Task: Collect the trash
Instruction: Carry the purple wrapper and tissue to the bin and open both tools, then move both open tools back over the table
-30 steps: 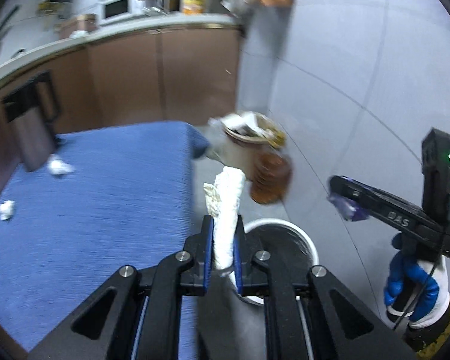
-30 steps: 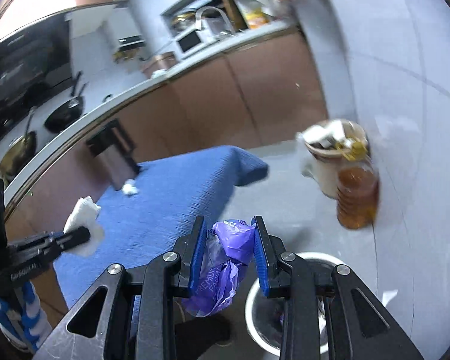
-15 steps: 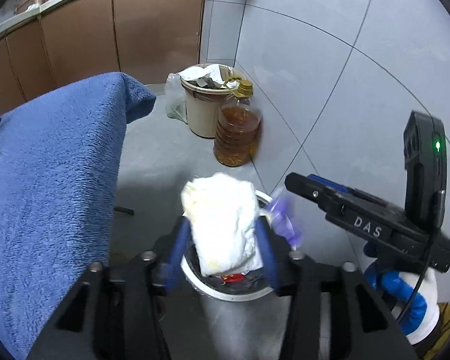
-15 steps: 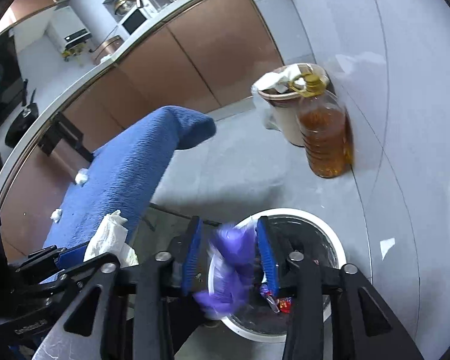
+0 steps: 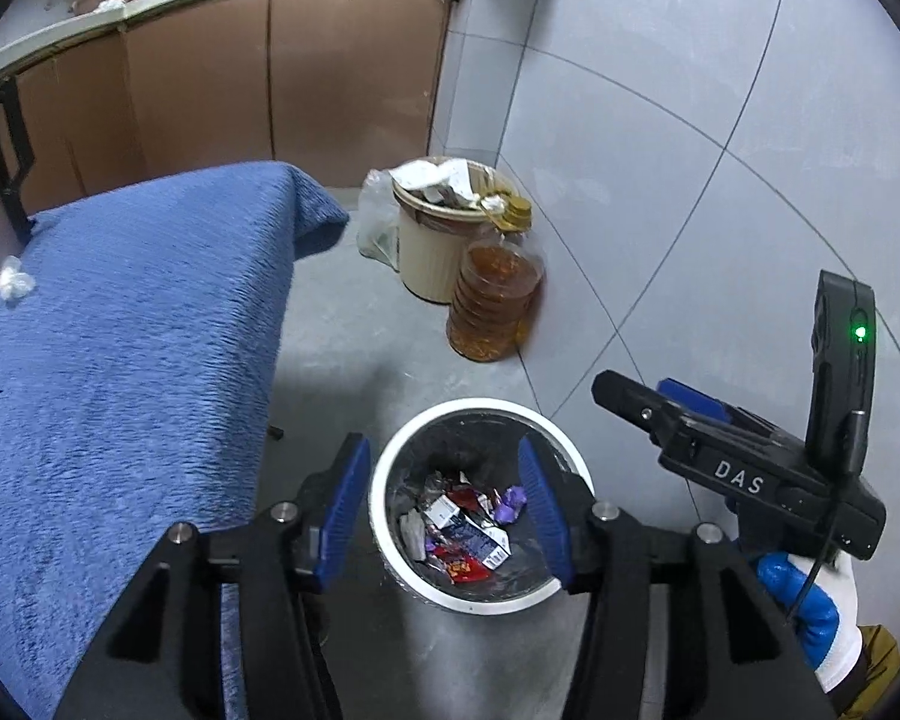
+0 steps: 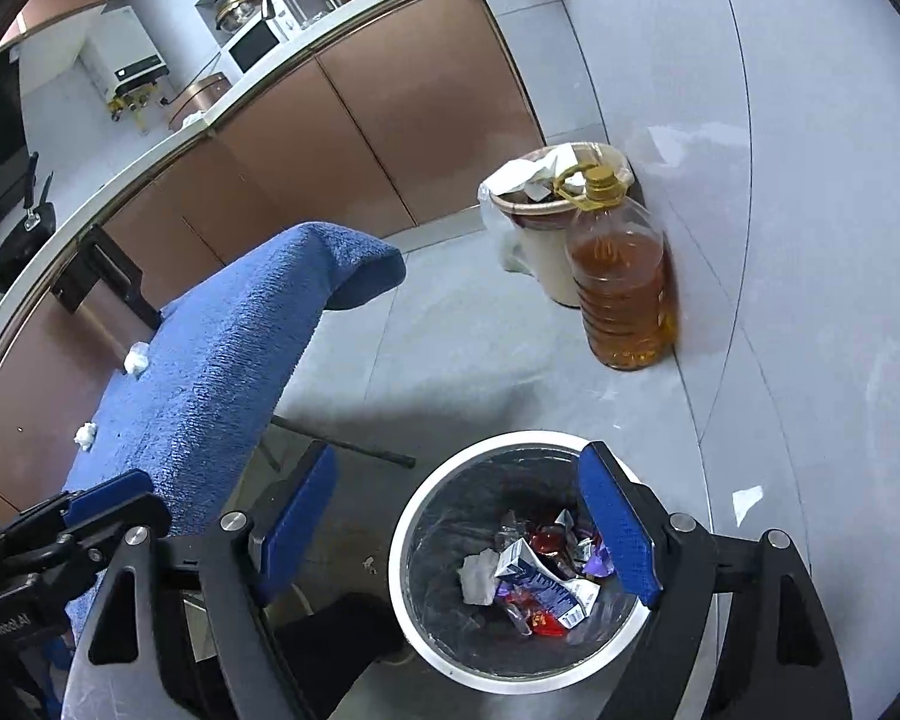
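The blue-covered table lies to the left of both pairs of fingers, and two white tissue wads rest on it, well apart from them: these are the trash yet to be picked up. The white-rimmed bin sits on the floor directly under and between the fingers of the left gripper, which stand parted with nothing between them. The right gripper has its jaws opening, empty too, with its right finger over the bin's mouth and its left finger outside the rim. Inside the bin, below the fingertips, lie a white tissue, a small carton and a purple wrapper. To do the drop well, I judge both should stay wide and lift straight off the rim before swinging left toward the wads, so no finger clips the bin
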